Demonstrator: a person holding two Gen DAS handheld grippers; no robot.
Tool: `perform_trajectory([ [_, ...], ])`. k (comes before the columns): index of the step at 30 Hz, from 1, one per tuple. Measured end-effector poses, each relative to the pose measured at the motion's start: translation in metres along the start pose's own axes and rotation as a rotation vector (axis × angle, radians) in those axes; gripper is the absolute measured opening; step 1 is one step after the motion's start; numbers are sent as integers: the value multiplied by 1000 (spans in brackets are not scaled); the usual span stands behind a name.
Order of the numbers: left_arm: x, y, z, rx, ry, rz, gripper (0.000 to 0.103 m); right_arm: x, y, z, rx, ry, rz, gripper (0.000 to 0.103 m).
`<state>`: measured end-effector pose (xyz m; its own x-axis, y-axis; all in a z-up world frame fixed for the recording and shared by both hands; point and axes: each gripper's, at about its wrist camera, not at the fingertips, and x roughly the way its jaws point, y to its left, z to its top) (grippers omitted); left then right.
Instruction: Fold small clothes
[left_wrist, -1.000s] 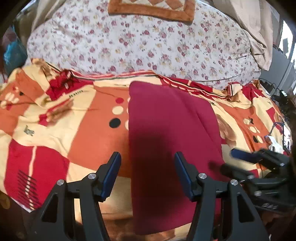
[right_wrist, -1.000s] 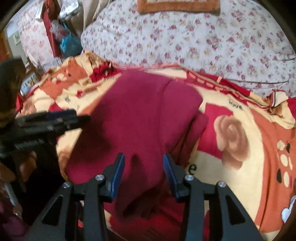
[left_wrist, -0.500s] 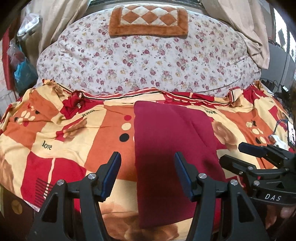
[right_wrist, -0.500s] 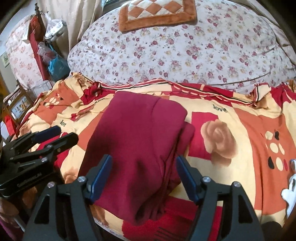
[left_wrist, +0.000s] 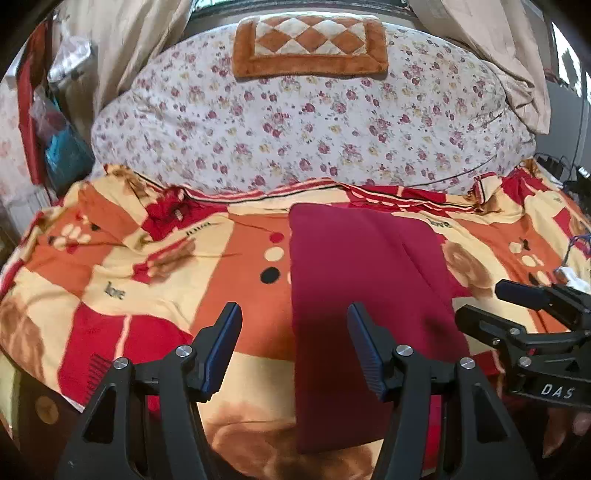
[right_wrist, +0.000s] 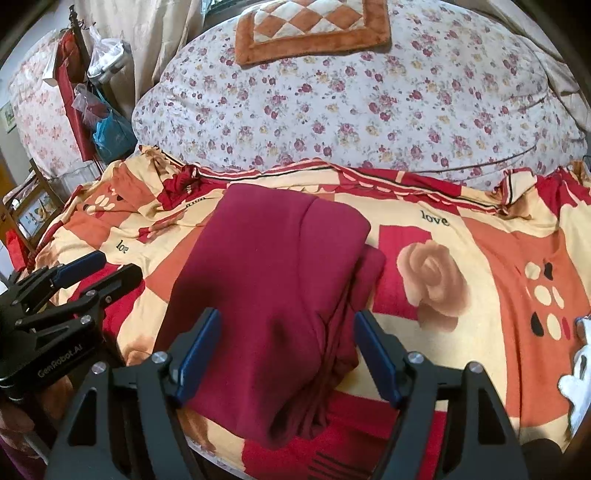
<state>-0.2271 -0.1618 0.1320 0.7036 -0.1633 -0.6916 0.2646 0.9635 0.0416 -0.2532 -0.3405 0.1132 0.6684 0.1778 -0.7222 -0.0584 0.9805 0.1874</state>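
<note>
**A:** Where's the garment lying?

**B:** The dark red garment (left_wrist: 365, 288) is on the bed, flat on the patterned blanket (left_wrist: 155, 258), folded into a long strip. Its long axis runs away from both claws, toward the flowered quilt (left_wrist: 295, 140) at the far side.

**A:** And the claws?

**B:** The left claw (left_wrist: 293, 343) stands part-way apart with nothing between its jaws; it hangs over the strip's left edge, half above bare blanket. The right claw (right_wrist: 286, 350) is wide and empty too, sitting squarely over the near end of the strip, the cloth showing between its jaws but not pinched.

**A:** So which is better placed?

**B:** The right one, I'd say. From its view the right edge looks untidy: loose layers (right_wrist: 354, 295) spill out beside the neat top panel. Both claws are at the near short end, so folding the strip end-to-end would likely mean carrying that near end straight forward along the long axis.
</note>
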Motion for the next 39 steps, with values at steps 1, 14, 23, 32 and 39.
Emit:
perform_trajectory([
  [1, 1, 1, 0, -7, 0, -1, 39, 0, 0, 1, -4, 0, 0, 78],
  [14, 4, 4, -2, -28, 8, -8, 39, 8, 3, 0, -10, 10, -5, 79],
  [23, 9, 3, -3, -36, 21, -19, 39, 12, 1, 1, -12, 18, -12, 80],
  [32, 12, 4, -3, -41, 28, -19, 39, 15, 1, 3, -6, 16, -24, 80],
  [39, 15, 2, -2, -37, 37, -24, 39, 20, 1, 4, -8, 29, -28, 81],
])
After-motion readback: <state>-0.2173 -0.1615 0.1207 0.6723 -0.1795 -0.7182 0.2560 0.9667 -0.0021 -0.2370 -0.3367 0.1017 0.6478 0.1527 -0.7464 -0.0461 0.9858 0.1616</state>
